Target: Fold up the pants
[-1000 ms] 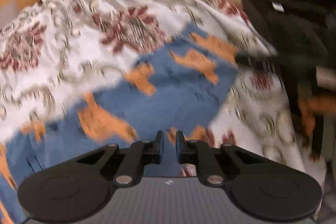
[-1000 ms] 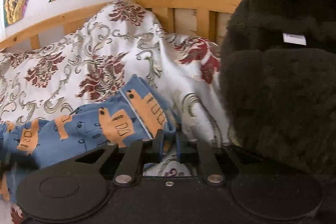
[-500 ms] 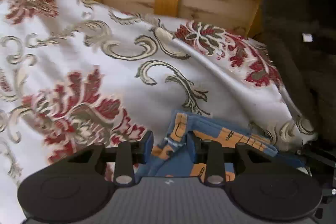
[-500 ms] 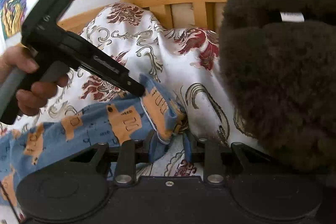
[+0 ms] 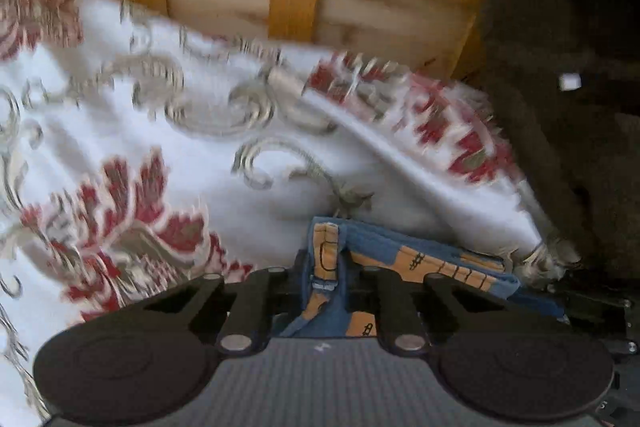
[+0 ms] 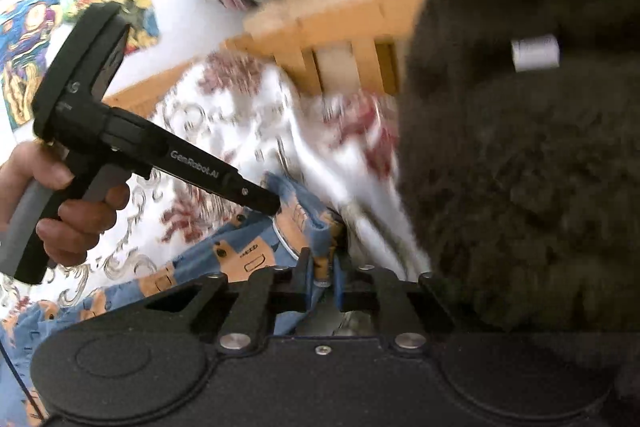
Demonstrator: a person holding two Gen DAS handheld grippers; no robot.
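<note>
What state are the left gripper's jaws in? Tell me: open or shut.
Shut on the pants. The left gripper has just been closing, and its pads pinch the blue and orange hem on the floral bedspread.

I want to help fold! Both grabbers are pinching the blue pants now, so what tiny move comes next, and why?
Probably lift both together a little. The left hand-held gripper and right hand-held gripper have just closed on the same end of the pants, which lie on the flowered bedspread. Lifting lets that end carry over for a fold.
</note>
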